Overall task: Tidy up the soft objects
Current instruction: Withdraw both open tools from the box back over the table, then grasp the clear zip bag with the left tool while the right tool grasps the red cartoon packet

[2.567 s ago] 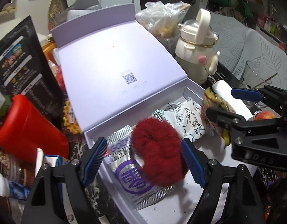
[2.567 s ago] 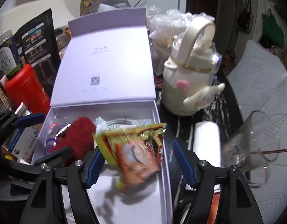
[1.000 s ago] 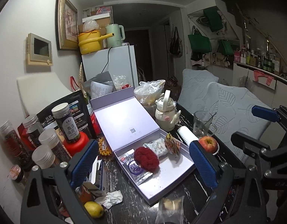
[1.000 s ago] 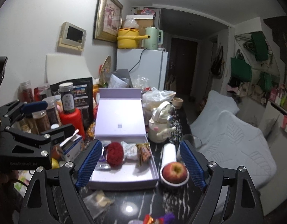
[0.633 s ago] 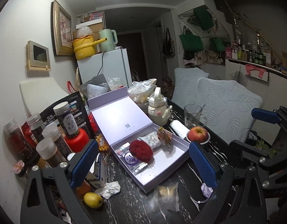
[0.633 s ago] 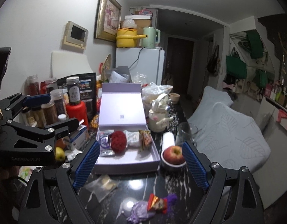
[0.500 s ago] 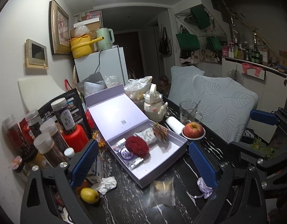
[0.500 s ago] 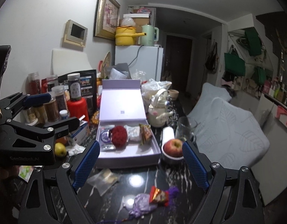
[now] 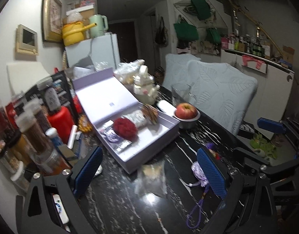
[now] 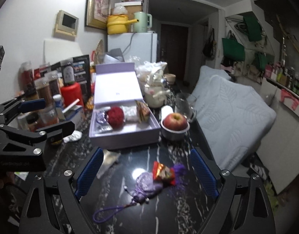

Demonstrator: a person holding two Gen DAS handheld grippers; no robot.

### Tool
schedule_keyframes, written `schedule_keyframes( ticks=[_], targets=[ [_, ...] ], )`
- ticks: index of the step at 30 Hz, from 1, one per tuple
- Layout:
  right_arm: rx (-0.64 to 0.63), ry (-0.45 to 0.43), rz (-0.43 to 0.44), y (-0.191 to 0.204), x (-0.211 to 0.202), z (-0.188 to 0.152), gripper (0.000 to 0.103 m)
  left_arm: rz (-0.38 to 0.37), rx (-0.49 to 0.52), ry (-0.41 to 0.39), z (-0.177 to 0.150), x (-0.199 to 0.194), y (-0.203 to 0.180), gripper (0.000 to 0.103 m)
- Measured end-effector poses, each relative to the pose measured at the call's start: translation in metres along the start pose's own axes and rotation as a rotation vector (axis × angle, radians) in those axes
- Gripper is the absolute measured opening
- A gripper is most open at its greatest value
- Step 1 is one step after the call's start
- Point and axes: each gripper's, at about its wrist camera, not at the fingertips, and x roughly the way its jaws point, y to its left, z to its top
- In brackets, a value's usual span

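While empty — both claws (image 9: pixel 149 170) (image 10: pixel 146 172) wide, tilted down

Before us the dark table (image 10: pixel 188 210) lies mostly bare, with only a purple pouch (image 10: pixel 148 184), a red snack packet (image 10: pixel 164 173) and a clear bag (image 9: pixel 152 177) on it. Beyond them the open box (image 10: pixel 126 136) blocks the middle, an apple bowl (image 10: pixel 175 131) stands just right of it, and jars (image 10: pixel 48 91) crowd the left edge.
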Motion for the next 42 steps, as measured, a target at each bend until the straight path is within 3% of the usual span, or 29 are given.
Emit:
schedule_keyframes(
  ticks=[7,20,36,42],
  targets=[
    [0.018,0.045,0.007,-0.009,0.009,-0.027,0.092,-0.063,-0.061,0.085,-0.021,0.023,-0.007,0.099],
    [0.145,0.157,0.043,-0.04,0.055,-0.065,0.091,-0.053,-0.142,0.222,-0.058,0.072,-0.001,0.099],
    [0.224,0.243,0.096,-0.058,0.146,-0.066,0.091,-0.005,-0.17,0.271,-0.055,0.115,0.014,0.099],
    [0.244,0.285,0.09,-0.063,0.165,-0.067,0.077,-0.003,-0.17,0.286,-0.055,0.128,0.017,0.099]
  ],
)
